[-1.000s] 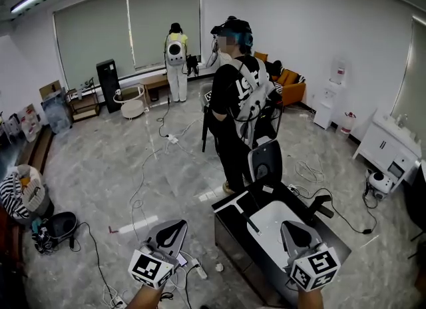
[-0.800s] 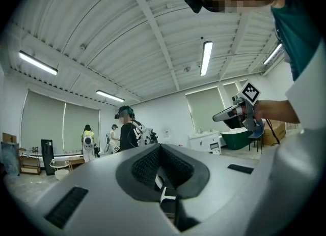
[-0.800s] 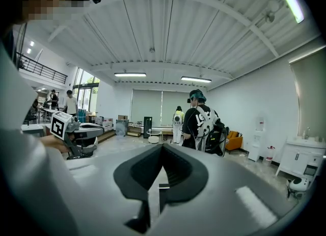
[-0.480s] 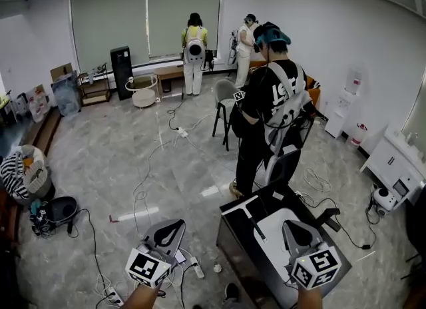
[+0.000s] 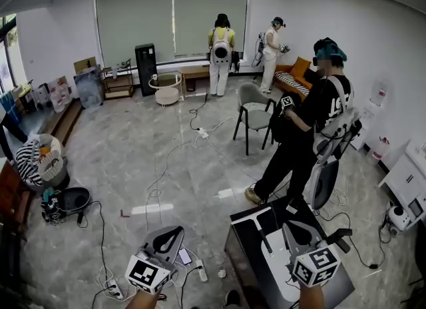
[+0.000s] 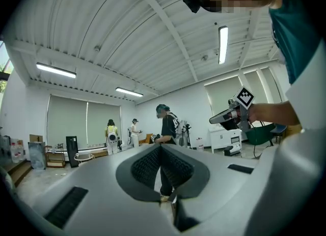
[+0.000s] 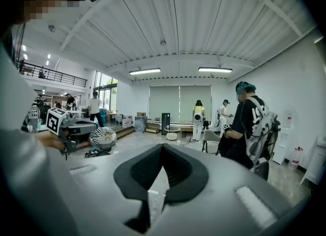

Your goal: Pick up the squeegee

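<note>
The squeegee (image 5: 257,221) lies on a low black table (image 5: 243,268) at the lower right of the head view, its white blade across the far end and its dark handle running toward me onto a white sheet (image 5: 283,264). My right gripper (image 5: 291,224) hovers over the table just right of the handle, jaws shut and empty (image 7: 163,145). My left gripper (image 5: 175,230) hangs over the floor left of the table, also shut with nothing in it (image 6: 162,146). Neither gripper view shows the squeegee.
A person in black with a backpack (image 5: 307,138) stands just beyond the table's far end. A grey chair (image 5: 254,116) stands behind that person. Cables, a power strip (image 5: 200,271) and a phone (image 5: 183,256) lie on the floor by my left gripper. Two people (image 5: 221,51) stand at the back wall.
The view has swung, so the table sits lower and further right. The person in black has stepped right, away from the table's far end. Both grippers remain shut.
</note>
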